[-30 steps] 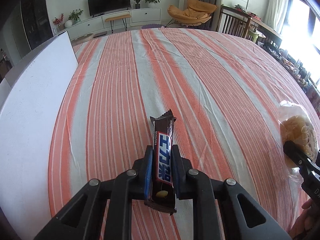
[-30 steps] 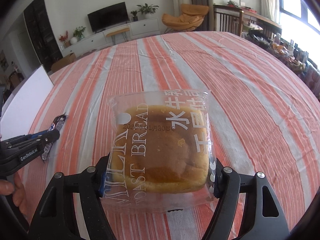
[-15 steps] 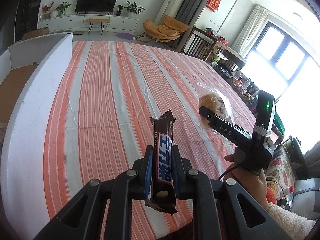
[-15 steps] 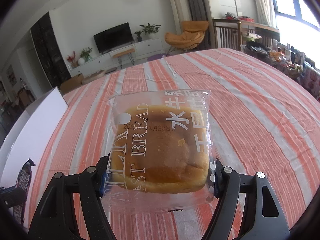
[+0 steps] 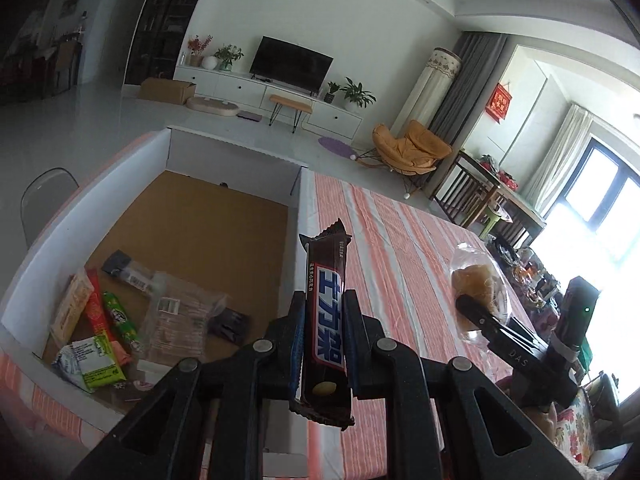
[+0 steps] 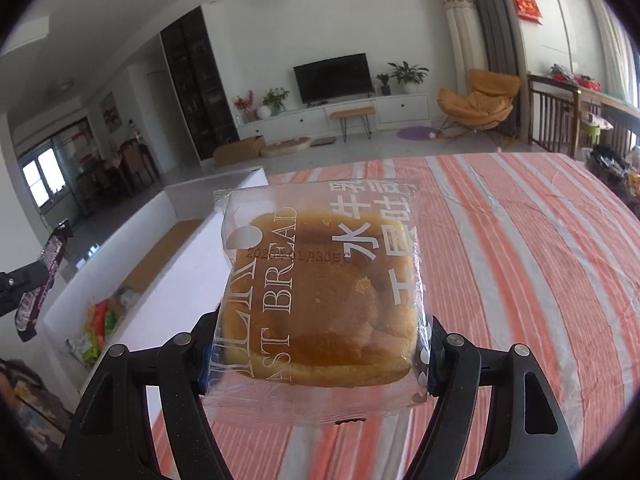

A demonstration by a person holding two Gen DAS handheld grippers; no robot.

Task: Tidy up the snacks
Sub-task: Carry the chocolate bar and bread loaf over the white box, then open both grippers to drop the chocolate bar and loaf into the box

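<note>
Both tools (image 5: 325, 322) carry snacks beside box wall (image 5: 303, 200).

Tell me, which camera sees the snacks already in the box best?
The left wrist view: it looks down into the white box and shows the snack packets lying on its brown floor. In the right wrist view, only a few colourful packets peek over the box wall.

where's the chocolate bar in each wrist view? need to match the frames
Left wrist: chocolate bar bottom centre, upright in the left gripper.
Right wrist: far left edge, tilted, in that same gripper.
Shared landmark: white box.
</note>
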